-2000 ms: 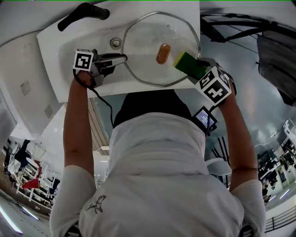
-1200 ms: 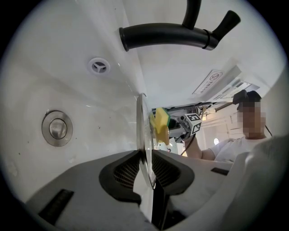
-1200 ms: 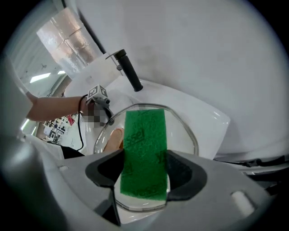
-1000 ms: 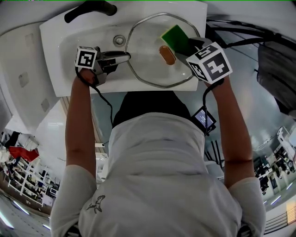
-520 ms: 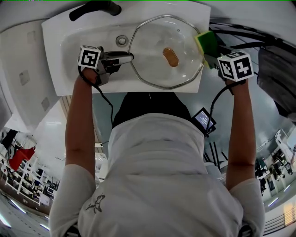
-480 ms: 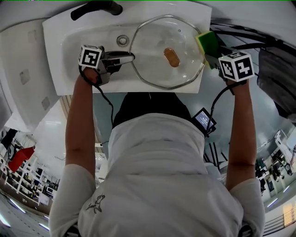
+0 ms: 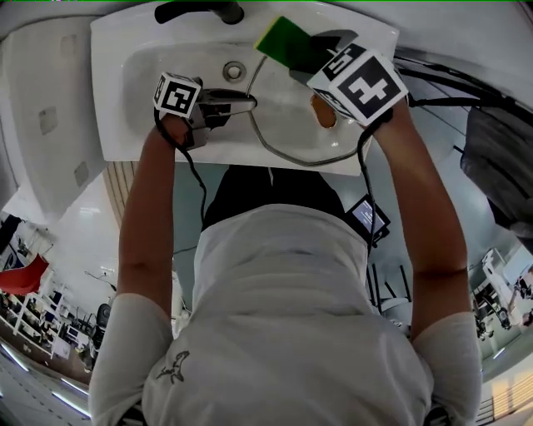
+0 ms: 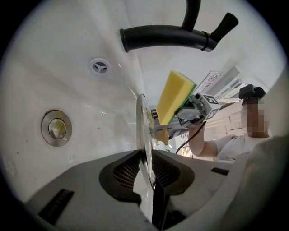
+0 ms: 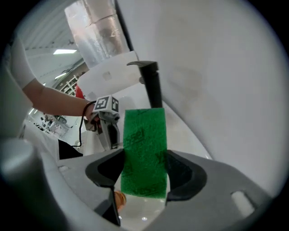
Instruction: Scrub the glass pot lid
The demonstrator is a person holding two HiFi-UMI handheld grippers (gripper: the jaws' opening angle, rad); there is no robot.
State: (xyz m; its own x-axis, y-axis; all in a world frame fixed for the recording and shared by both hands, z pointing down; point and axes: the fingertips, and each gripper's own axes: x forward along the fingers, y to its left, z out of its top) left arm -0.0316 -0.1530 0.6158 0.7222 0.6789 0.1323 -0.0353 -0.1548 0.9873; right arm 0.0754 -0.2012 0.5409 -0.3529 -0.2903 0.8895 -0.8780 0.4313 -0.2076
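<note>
Left gripper [image 8: 146,173] clamped on rim of glass pot lid [image 7: 287,137] — lid sits in white sink [image 7: 117,100], just right of drain [image 7: 234,71]. Right gripper [image 9: 143,170] pinches green-faced yellow sponge [image 9: 144,149] — sponge over lid's far side, near black faucet [image 7: 200,11].

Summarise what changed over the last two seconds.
The right gripper, shut on the green-and-yellow scrubbing sponge, swept from the right edge of the round glass pot lid across to its far-left part, near the black faucet. Nothing was taken or released. The left gripper stays clamped on the lid's rim in the white sink.
</note>
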